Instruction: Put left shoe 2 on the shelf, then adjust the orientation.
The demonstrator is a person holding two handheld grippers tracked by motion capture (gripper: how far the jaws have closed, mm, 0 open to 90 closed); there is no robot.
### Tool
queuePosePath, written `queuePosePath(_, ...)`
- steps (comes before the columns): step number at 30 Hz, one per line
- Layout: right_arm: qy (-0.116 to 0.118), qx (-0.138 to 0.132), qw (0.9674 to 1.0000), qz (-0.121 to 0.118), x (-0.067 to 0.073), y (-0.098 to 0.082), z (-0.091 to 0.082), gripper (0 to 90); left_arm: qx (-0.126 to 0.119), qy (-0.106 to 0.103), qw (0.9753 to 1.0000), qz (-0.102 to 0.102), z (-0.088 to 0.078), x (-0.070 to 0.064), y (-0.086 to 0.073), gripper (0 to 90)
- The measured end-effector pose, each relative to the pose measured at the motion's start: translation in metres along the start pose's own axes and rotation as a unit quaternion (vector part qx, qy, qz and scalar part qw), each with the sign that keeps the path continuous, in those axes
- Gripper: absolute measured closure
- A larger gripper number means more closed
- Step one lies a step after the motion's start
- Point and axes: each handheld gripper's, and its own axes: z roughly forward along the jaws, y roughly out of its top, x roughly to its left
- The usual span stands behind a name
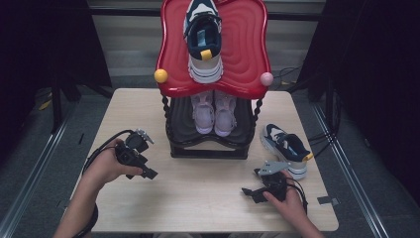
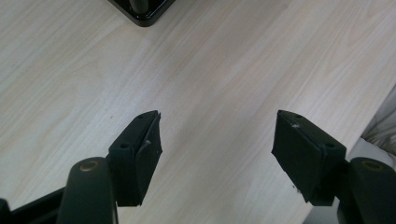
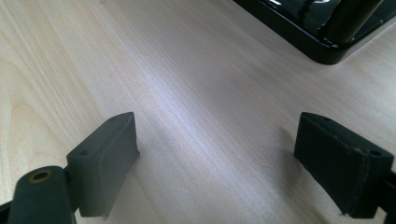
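Seen from the high view: a light wooden table (image 1: 198,193) with a 2-tier shoe rack (image 1: 208,144) at its far middle. Red wavy top shelf (image 1: 247,54) carrying 1 navy-and-white sneaker (image 1: 203,39), heel toward the person. On the black lower shelf (image 1: 181,124), a pair of pale pink sneakers (image 1: 214,113) side by side, just touching. A yellow ball (image 1: 160,76) and a pink ball (image 1: 266,79) at the red shelf's front corners.

On the table right of the rack, a 2nd navy-and-white sneaker (image 1: 286,147), lying well clear of the rack's base and just beyond the right gripper.

Left gripper (image 1: 141,166) held in the left hand (image 1: 106,166) at the table's left front, near the rack's front left corner, touching nothing. In the left gripper view (image 2: 217,140), jaws apart with only bare wood between them; a black corner of the rack's base (image 2: 144,11) at the top edge.

Right gripper (image 1: 252,191) held in the right hand (image 1: 289,201) at the table's right front, near that loose sneaker but apart from it. In the right gripper view (image 3: 217,154), jaws spread wide over bare wood, gripping nothing; the rack's glossy black base (image 3: 322,32) at the upper right.
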Motion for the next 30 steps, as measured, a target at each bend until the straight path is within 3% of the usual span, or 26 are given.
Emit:
queuePosePath(5,0.0,0.0,1.0,0.0,0.0,0.0,0.0,12.6,-0.026,-0.003,0.9997,0.004,0.015,-0.001,-0.005,31.0)
queuePosePath(21,0.0,0.0,1.0,0.0,0.0,0.0,0.0,12.6,-0.058,-0.017,0.9982,-0.004,0.073,-0.005,-0.018,28.4)
queuePosePath(30,0.0,0.0,1.0,0.0,0.0,0.0,0.0,12.6,-0.098,0.011,0.9951,0.002,0.089,-0.003,-0.026,27.0)
